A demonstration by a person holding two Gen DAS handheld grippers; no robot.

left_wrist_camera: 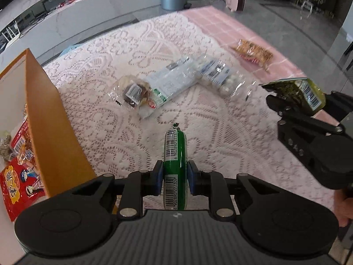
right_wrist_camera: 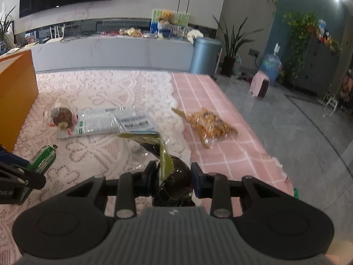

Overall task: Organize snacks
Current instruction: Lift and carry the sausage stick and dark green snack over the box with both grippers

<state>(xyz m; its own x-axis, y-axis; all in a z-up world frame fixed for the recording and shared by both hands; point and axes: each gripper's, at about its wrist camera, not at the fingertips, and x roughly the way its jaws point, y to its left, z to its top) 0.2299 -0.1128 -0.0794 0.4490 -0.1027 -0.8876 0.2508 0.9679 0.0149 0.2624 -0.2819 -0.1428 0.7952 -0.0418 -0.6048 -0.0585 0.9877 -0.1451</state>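
A green sausage stick (left_wrist_camera: pixel 175 154) with a barcode label points forward out of my left gripper (left_wrist_camera: pixel 175 176), which is shut on it above the lace cloth. The stick's tip (right_wrist_camera: pixel 44 159) also shows at the left of the right wrist view. My right gripper (right_wrist_camera: pixel 174 180) is shut on a dark olive-green snack packet (right_wrist_camera: pixel 176 176), whose flap sticks up ahead of the pads. In the left wrist view that packet (left_wrist_camera: pixel 295 92) hangs off the table at the right, held in the right gripper (left_wrist_camera: pixel 275 103). An orange box (left_wrist_camera: pixel 44 110) stands at the left.
Red snack bags (left_wrist_camera: pixel 17 176) lie inside the box. On the lace cloth (left_wrist_camera: pixel 110 132) lie a wrapped brown cake (left_wrist_camera: pixel 132 95), a clear green-printed pack (left_wrist_camera: pixel 167 84) and a pack of white balls (left_wrist_camera: pixel 220 75). An orange cracker bag (right_wrist_camera: pixel 211 121) rests on the pink checked cloth (right_wrist_camera: pixel 220 154) near the table's right edge.
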